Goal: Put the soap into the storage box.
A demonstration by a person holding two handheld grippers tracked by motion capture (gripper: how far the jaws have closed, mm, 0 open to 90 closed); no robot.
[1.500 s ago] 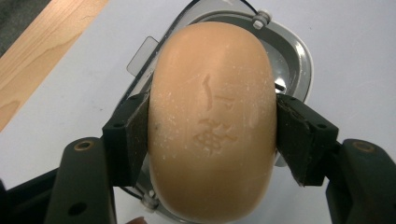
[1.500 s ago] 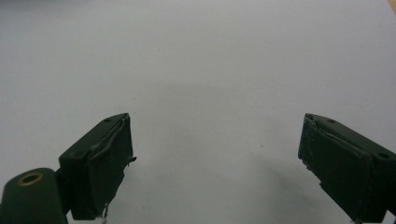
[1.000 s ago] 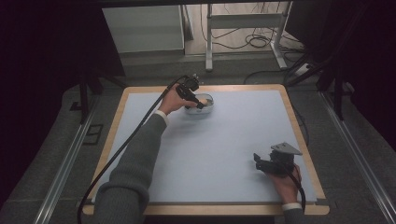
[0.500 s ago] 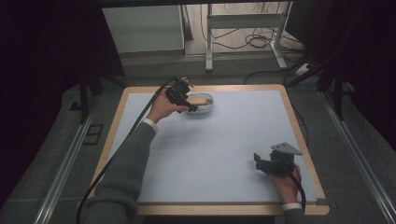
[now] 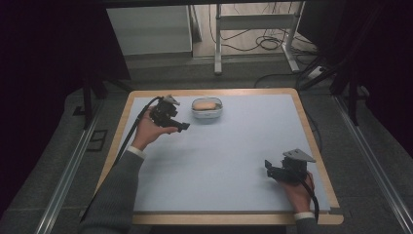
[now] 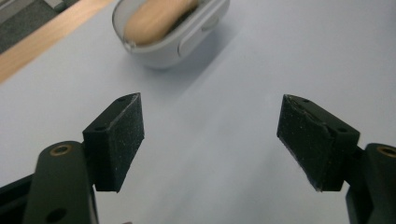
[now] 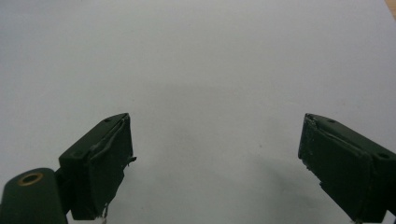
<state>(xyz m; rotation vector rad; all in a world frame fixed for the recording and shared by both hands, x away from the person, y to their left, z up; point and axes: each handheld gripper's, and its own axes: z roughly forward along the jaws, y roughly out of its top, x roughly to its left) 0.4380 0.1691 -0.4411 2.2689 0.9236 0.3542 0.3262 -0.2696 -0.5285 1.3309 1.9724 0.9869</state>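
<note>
A small white bowl [image 5: 207,111] holding a tan bread roll [image 5: 205,105] stands near the far edge of the table. The bowl [image 6: 182,39] and its roll [image 6: 154,18] show at the top of the left gripper view. My left gripper [image 5: 181,126] hangs just left of and in front of the bowl, open, with nothing between its pads [image 6: 119,140]. My right gripper [image 5: 269,169] rests at the table's near right, open over bare mat, with its pads [image 7: 100,163] wide apart.
A pale blue mat [image 5: 219,156] covers the wooden table [image 5: 311,141]. Metal rails run along the floor on both sides. Beyond the far edge are a white cabinet [image 5: 148,29], a metal stand [image 5: 253,22] and cables on the floor.
My left gripper has drawn back from above the bowl toward the left and nearer me, leaving the roll in the bowl. The right gripper has stayed put.
</note>
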